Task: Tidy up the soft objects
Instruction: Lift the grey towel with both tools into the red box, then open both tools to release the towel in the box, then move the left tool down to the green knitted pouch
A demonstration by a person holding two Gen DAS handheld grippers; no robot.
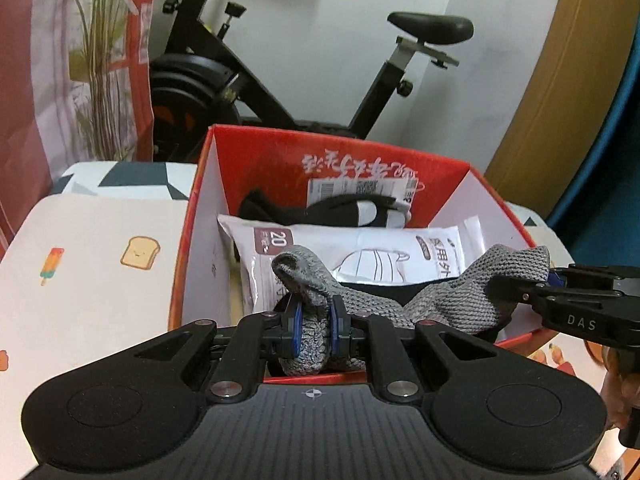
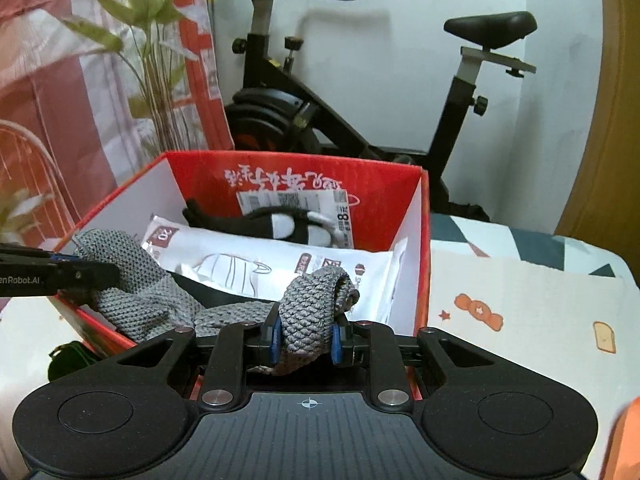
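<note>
The bottom of the red box [image 1: 256,152] is hidden under what lies in it, and its near wall is mostly covered by the gripper bodies in both views. A white packet [image 1: 360,248] lies across the middle of the box; its near edge is covered by the grey knitted cloth [image 1: 440,304], and its print is too small to read. Toward 12 o'clock a black and white glove [image 1: 340,212] lies against the far wall, partly hiding a paper label. A dark thing shows under the cloth, but what it is cannot be told.

The cloth hangs over the box's near part, sagging between the two grippers. The box's walls stand close at 9 and 3 o'clock, with open room above the packet. Outside, the patterned tabletop [image 1: 92,280] lies bare on both sides of the box. An exercise bike [image 1: 248,76] stands behind at 12 o'clock, well apart.

The left gripper [image 1: 314,328] points downward into the box, its fingers clamped on one bunched end of the cloth. The right gripper [image 2: 305,336] points down likewise, fingers clamped on the other end, at 3 o'clock in the left view.
</note>
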